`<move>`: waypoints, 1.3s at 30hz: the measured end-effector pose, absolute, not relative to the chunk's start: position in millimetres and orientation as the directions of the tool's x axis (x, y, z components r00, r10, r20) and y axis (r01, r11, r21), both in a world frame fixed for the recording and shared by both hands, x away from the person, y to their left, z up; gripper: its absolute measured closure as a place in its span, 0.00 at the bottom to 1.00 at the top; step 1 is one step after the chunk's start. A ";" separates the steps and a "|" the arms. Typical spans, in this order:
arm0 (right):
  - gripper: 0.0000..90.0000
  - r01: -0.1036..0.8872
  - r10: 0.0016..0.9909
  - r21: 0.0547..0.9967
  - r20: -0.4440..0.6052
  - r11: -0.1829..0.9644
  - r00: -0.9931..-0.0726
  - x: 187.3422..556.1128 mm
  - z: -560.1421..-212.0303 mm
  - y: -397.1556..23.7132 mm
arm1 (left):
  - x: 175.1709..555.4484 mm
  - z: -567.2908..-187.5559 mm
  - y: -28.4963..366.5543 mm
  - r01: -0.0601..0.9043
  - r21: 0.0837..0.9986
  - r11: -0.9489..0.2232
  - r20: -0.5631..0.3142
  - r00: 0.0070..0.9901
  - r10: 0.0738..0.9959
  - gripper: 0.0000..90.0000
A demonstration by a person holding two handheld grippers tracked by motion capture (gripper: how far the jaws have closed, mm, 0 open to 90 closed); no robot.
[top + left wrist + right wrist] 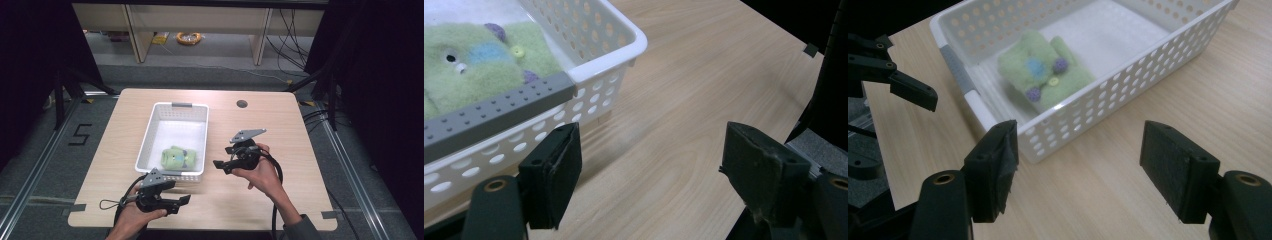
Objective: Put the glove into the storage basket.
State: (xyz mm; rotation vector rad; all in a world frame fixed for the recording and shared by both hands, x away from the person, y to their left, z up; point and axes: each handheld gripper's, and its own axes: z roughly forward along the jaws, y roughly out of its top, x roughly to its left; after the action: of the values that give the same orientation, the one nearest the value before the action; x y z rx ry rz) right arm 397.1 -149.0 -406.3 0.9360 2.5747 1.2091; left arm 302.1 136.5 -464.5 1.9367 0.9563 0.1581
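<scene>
Both tools, left tool (184, 200) and right tool (218, 165), stood apart and empty over the worktop (280, 130) from above, likely having let go, while each tool's own camera caught the green plush toy (479, 65) lying inside the white basket (1108, 100).

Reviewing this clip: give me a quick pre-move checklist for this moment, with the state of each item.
1. Green plush toy lies inside the white basket: ok.
2. Left tongs open, nothing between them: ok.
3. Right tongs open, nothing between them: ok.
4. Both tongs outside the basket, not touching it: ok.
5. Basket fully on the table, away from the edges: ok.
6. Toy undamaged: cannot tell.
</scene>
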 end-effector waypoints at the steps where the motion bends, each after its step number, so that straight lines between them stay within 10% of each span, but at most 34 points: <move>1: 0.36 0.492 0.602 0.730 0.138 0.474 -0.786 395.1 -406.6 -150.6 | 302.2 -465.7 136.4 0.552 0.792 -0.259 -0.263 0.692 0.672 0.26; 39: 0.33 0.521 0.639 0.742 0.165 0.422 -0.752 354.4 -436.5 -203.4 | 294.9 -479.0 137.4 0.578 0.771 -0.269 -0.280 0.686 0.671 0.26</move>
State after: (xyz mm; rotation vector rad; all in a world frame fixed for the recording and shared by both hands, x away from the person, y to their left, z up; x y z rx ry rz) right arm 354.4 -203.4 -436.5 1.0377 2.5263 1.2390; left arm 294.9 137.4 -479.0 1.9568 0.9667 0.1252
